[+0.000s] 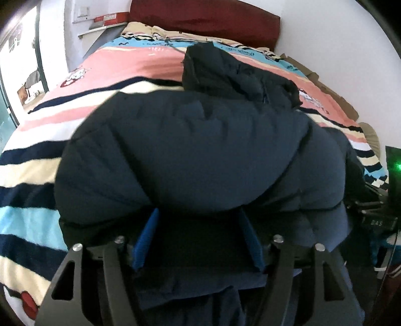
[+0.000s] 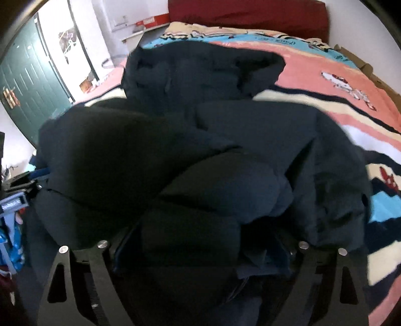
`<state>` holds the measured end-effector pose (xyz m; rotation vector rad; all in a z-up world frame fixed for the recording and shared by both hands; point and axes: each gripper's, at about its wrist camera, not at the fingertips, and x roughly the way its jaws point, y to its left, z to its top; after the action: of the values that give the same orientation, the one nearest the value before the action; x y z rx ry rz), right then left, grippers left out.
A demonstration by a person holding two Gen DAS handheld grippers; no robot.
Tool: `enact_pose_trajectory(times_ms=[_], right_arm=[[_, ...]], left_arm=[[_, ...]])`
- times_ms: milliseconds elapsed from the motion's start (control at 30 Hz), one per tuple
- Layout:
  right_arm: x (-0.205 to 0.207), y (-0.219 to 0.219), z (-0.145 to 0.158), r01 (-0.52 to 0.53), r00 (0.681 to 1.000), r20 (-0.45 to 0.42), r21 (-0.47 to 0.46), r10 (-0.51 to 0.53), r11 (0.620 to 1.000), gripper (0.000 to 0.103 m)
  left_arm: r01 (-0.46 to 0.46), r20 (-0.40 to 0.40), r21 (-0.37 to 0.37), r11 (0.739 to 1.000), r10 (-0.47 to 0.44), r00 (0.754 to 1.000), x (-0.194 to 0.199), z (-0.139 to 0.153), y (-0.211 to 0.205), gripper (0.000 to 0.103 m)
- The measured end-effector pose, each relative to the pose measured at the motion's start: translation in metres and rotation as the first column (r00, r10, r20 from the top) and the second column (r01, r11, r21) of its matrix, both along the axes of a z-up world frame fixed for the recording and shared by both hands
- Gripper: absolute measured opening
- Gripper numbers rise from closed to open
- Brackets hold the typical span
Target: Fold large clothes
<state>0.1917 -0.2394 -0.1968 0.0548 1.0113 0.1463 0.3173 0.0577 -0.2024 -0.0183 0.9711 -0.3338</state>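
A dark puffy jacket is lying bunched on the striped blanket, near the bed's close edge. The left gripper and right gripper are both standing wide, jacket bulging between the pads (whether gripped, I cannot tell). Releasing slowly is keeping the fold from springing back.

Both grippers angled down, jaws wide

Jacket on the bed, headboard behind.
A fold bulges over each hand-held gripper; its hood end lies beyond, toward the headboard, with a shelf left of the bed.
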Motion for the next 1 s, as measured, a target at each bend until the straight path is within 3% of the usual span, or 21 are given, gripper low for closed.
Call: enact_pose_trajectory(times_ms=[133, 233, 367, 500, 600, 733, 800, 1000], right_arm=[[0.003, 0.001, -0.010, -0.010, 1.000, -0.016, -0.002, 0.010, 1.000, 0.091], [0.002, 0.001, -0.004, -0.018, 0.999, -0.028, -0.007, 0.018, 1.000, 0.090], [-0.008, -0.008, 0.023, -0.035, 0.999, 0.014, 0.011, 0.035, 0.999, 0.086], [-0.007, -0.014, 0.060, -0.036, 0.994, 0.100, 0.024, 0.034, 0.999, 0.086], [0.008, -0.010, 0.066, -0.036, 0.993, 0.113, 0.010, 0.034, 0.999, 0.087], [0.027, -0.002, 0.046, -0.041, 0.996, 0.076, -0.019, 0.042, 0.999, 0.087], [0.035, 0.000, 0.028, -0.044, 0.998, 0.043, -0.048, 0.046, 0.998, 0.087], [0.044, -0.007, 0.001, -0.044, 0.999, 0.000, -0.012, 0.044, 0.999, 0.093]], left_arm=[[-0.004, -0.009, 0.024, 1.000, 0.005, 1.000, 0.001, -0.003, -0.003, 0.065], [-0.012, 0.012, 0.044, 0.999, 0.012, 1.000, -0.006, 0.014, -0.006, 0.063], [0.007, 0.096, 0.013, 1.000, -0.008, 0.995, -0.011, 0.051, -0.012, 0.063], [-0.001, 0.135, -0.005, 1.000, 0.002, 0.991, 0.014, 0.074, -0.026, 0.063], [-0.015, 0.107, -0.006, 1.000, 0.016, 0.994, 0.040, 0.065, -0.039, 0.063], [-0.008, 0.052, 0.075, 0.997, 0.004, 0.999, 0.056, 0.027, -0.054, 0.064], [0.000, 0.061, 0.095, 0.995, -0.005, 0.998, 0.052, 0.008, -0.055, 0.064], [0.004, 0.003, 0.091, 0.996, -0.004, 1.000, 0.060, 0.007, -0.054, 0.064]])
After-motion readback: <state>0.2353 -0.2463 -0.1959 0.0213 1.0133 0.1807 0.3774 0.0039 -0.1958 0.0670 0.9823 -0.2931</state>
